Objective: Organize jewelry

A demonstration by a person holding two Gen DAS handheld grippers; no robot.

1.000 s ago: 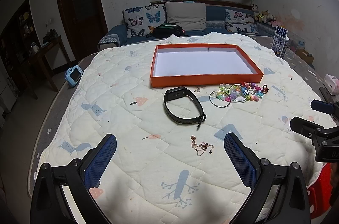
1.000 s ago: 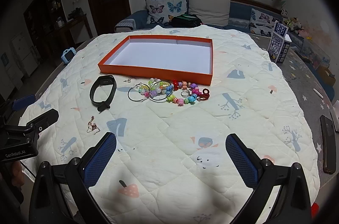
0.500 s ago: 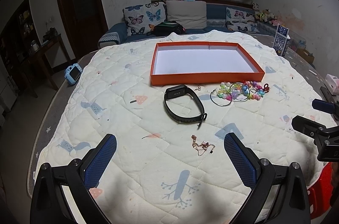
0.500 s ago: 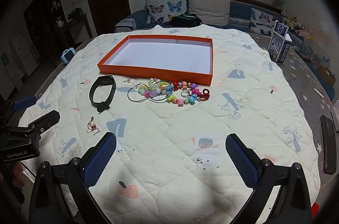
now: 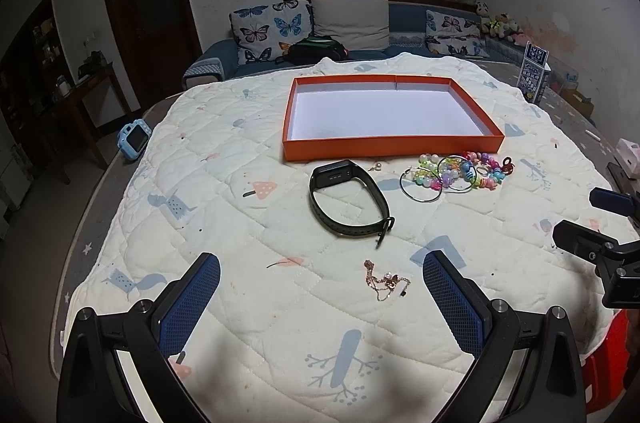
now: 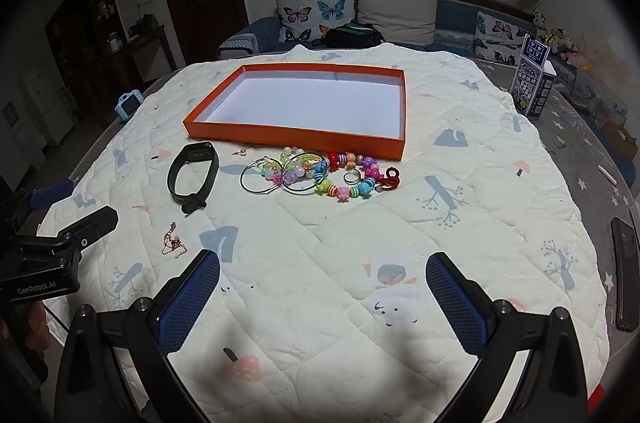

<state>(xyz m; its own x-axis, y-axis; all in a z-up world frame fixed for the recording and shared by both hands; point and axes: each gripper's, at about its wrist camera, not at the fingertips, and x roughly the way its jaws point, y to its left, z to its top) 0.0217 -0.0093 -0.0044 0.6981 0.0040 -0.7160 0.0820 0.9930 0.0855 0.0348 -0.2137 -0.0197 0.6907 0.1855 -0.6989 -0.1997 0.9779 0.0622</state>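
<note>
An empty orange tray [image 5: 392,144] [image 6: 296,136] with a white floor lies on the quilted table. In front of it lie a black smart band [image 5: 347,198] [image 6: 193,177], a small stud earring [image 5: 376,166] [image 6: 240,152], hoop earrings [image 5: 420,185] [image 6: 260,179], coloured bead bracelets [image 5: 468,175] [image 6: 340,179], a ring [image 6: 351,177] and a rose-gold chain [image 5: 386,283] [image 6: 173,243]. My left gripper [image 5: 320,287] is open, above the table's near edge, the chain just ahead between its fingers. My right gripper [image 6: 322,287] is open and empty, short of the beads.
A white patterned quilt [image 5: 224,207] covers the round table. A blue toy camera [image 5: 134,137] sits at the left edge, a patterned box [image 6: 534,85] at the far right, a dark phone [image 6: 624,279] at the right edge. A sofa with cushions [image 5: 352,23] stands behind.
Both grippers have hardly moved; the left view has shifted very slightly. Nothing has been picked up or moved.
</note>
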